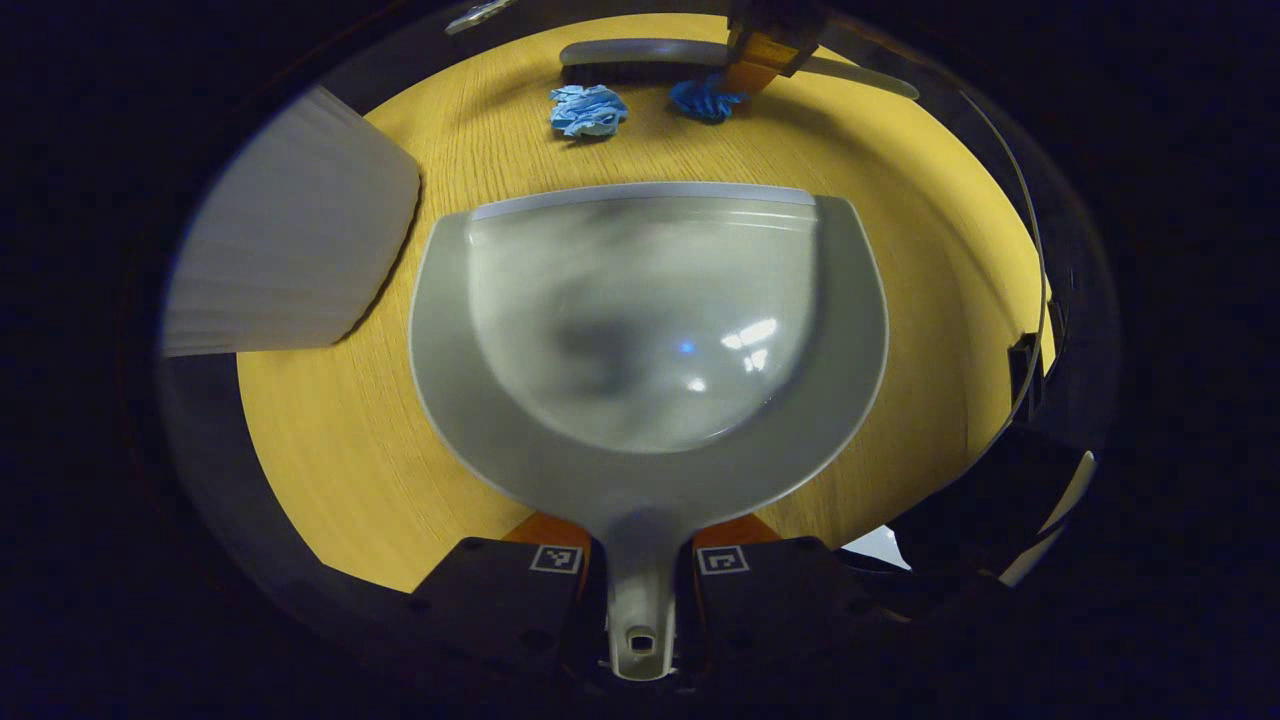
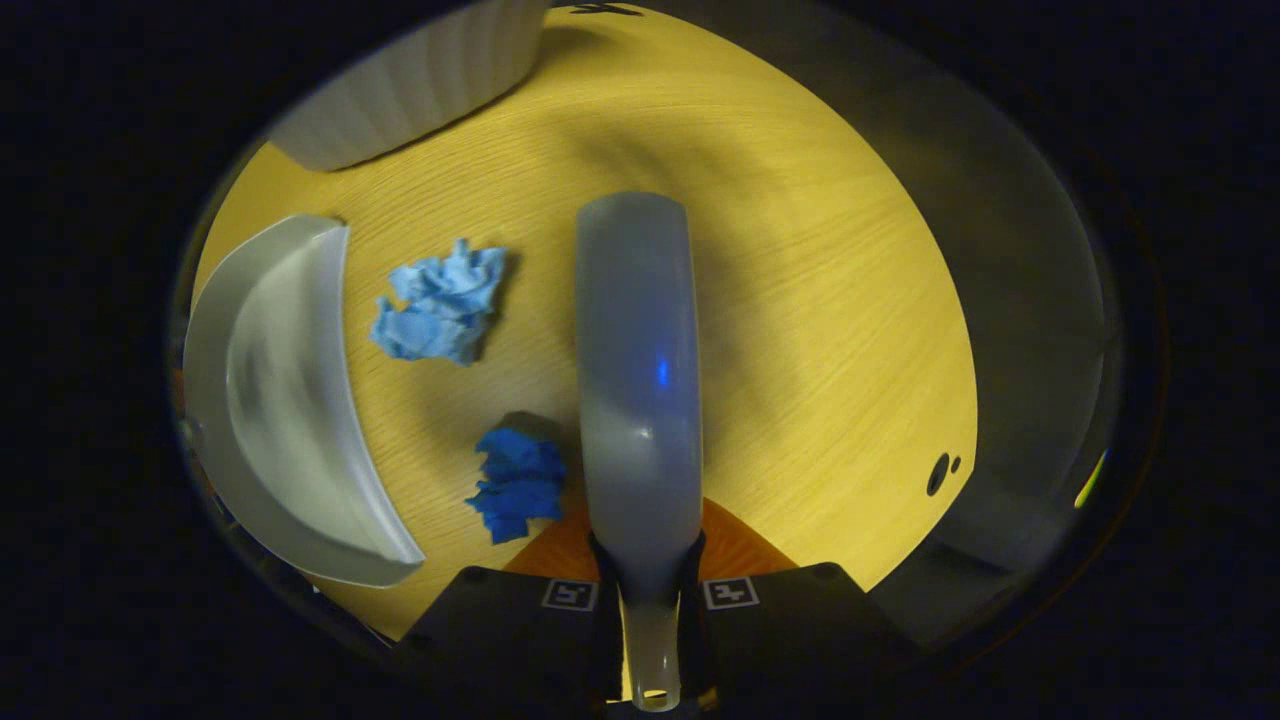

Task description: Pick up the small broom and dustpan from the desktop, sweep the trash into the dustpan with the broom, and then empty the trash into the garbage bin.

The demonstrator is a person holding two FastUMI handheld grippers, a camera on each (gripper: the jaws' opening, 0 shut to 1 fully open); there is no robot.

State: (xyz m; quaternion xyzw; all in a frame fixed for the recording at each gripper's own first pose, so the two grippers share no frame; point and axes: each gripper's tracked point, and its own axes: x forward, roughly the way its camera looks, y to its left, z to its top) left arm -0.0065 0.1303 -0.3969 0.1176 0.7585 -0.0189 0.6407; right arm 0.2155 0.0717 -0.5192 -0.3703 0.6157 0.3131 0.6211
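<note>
- Two fingers of the left gripper (image 1: 640, 575) squeeze the thin grey handle of the dustpan (image 1: 648, 340) from both sides, down at the bottom of the left gripper view.
- That dustpan is smooth, shiny grey plastic, round like a big scoop, with a flat front lip. It sits over the yellow wooden desktop (image 1: 330, 440), near its middle.
- Past the lip lie two bits of trash: a pale blue crumpled paper ball (image 1: 588, 109) and a darker blue crumpled wad (image 1: 706, 99). Both are near the far edge of the desktop, a little apart from each other.
- Just behind them lies the broom (image 1: 640, 52), long and grey, held by the right gripper (image 1: 765, 55).
- In the right gripper view, the right gripper's fingers are clamped on the thin end of the broom's handle, and its smooth rounded back runs straight ahead.
- The dark wad touches the broom's left side; the pale ball lies between broom and dustpan.
- A white ribbed garbage bin (image 1: 290, 255) with rounded corners stands at the desktop's edge, close beside the dustpan.
- The desktop has fine wood grain lines.
</note>
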